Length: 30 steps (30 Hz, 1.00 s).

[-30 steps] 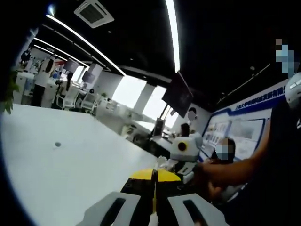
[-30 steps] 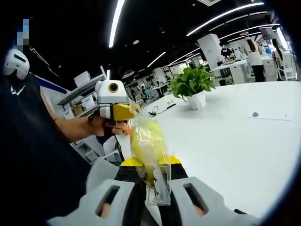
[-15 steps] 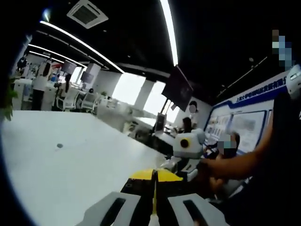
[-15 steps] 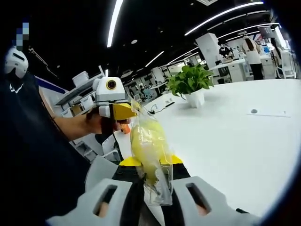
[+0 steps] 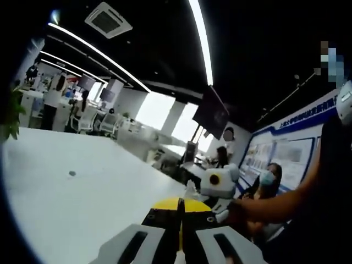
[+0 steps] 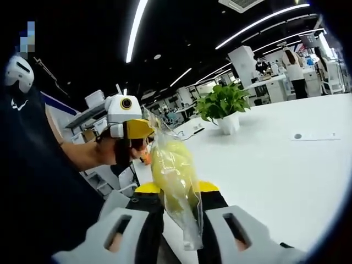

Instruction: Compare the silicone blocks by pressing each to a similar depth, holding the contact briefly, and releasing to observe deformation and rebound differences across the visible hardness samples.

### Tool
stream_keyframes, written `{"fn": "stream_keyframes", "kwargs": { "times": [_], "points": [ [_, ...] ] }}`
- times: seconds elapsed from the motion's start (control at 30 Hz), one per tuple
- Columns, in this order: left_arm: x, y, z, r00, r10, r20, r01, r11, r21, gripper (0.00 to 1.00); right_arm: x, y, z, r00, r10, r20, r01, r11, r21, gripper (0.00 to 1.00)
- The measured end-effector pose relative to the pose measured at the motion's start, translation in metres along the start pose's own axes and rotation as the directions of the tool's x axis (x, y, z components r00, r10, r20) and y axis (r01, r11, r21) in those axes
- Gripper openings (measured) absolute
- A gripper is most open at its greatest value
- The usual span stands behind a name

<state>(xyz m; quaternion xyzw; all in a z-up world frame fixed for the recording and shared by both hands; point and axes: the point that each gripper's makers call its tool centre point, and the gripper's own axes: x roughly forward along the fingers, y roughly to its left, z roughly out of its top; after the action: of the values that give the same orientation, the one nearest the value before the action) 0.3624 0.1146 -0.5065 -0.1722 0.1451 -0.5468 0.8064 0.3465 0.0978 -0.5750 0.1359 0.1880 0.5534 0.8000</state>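
Right gripper [image 6: 181, 220]: jaws clamped on one clear plastic bag [image 6: 175, 181] with yellow contents, held above one white table [image 6: 275, 165]. Left gripper [image 5: 179, 231]: jaws pressed together, nothing between them. One potted plant [image 6: 223, 107] stands on the table, well apart from the bag.

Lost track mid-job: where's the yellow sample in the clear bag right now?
In the right gripper view, the bagged yellow sample is clamped in the right gripper, standing up centre frame, with the left gripper just beyond it.
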Motion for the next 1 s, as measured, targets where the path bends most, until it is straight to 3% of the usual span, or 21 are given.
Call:
{"fn": "stream_keyframes", "kwargs": {
  "times": [0.23,0.33,0.53,0.73,0.87,1.0],
  "points": [
    [0.004,-0.004,0.001,1.0,-0.008,0.006,0.008,1.0,-0.014,0.0,-0.001,-0.005,0.002,0.999,-0.028,0.031,0.028,1.0,0.002,0.26],
    [0.006,-0.007,0.001,1.0,-0.023,0.009,0.023,0.999,-0.027,0.0,-0.004,-0.005,0.0,0.999,-0.03,0.026,0.03,1.0,0.011,0.24],
    [0.011,-0.013,-0.001,0.999,-0.039,0.004,0.039,0.999,-0.035,0.0,-0.008,-0.012,0.003,0.996,-0.076,0.051,0.077,0.997,-0.011,0.46],
    [0.013,-0.007,0.0,1.0,-0.028,0.013,0.029,0.998,-0.051,0.0,-0.016,-0.028,0.009,0.983,-0.166,0.08,0.171,0.983,-0.059,0.73],
    [0.013,0.005,0.003,0.999,0.016,0.028,-0.013,0.997,-0.075,0.0,-0.025,-0.039,0.015,0.968,-0.223,0.114,0.231,0.971,-0.055,0.94],
    [0.014,0.005,0.003,0.999,0.025,0.028,-0.022,0.997,-0.072,0.0,-0.037,-0.047,0.019,0.957,-0.266,0.12,0.276,0.957,-0.083,0.96]
  ]
}}
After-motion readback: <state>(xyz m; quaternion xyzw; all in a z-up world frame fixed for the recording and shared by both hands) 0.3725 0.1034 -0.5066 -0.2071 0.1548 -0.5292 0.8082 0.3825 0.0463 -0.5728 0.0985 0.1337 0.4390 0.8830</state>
